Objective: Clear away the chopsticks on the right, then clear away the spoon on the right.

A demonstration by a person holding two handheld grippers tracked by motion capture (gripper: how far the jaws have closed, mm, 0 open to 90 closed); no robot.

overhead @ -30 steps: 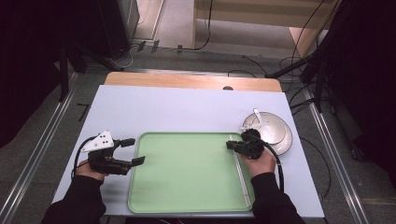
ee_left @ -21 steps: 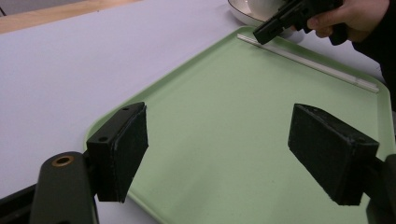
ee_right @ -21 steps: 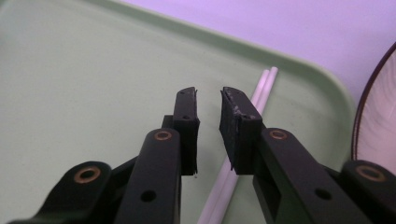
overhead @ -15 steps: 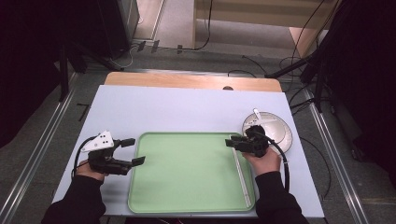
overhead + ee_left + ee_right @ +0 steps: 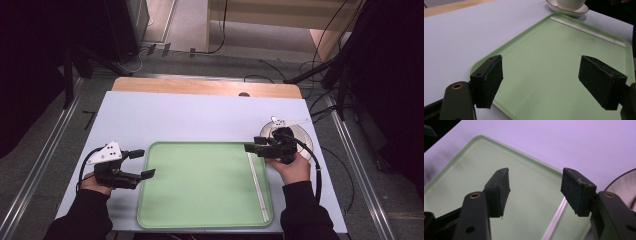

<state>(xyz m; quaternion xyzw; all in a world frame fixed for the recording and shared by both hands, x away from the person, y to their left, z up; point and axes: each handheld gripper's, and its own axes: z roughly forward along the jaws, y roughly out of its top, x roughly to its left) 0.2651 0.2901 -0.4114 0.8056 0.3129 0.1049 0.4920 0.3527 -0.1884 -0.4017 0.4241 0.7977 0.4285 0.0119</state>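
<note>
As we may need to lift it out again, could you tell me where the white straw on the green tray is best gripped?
Grip the white straw near its middle, coming straight down with the tongs set across its length. It lies flat and thin along the green tray's right edge, close beside the raised rim, so a side approach looks blocked. The open right tongs hang nearest it.
</note>
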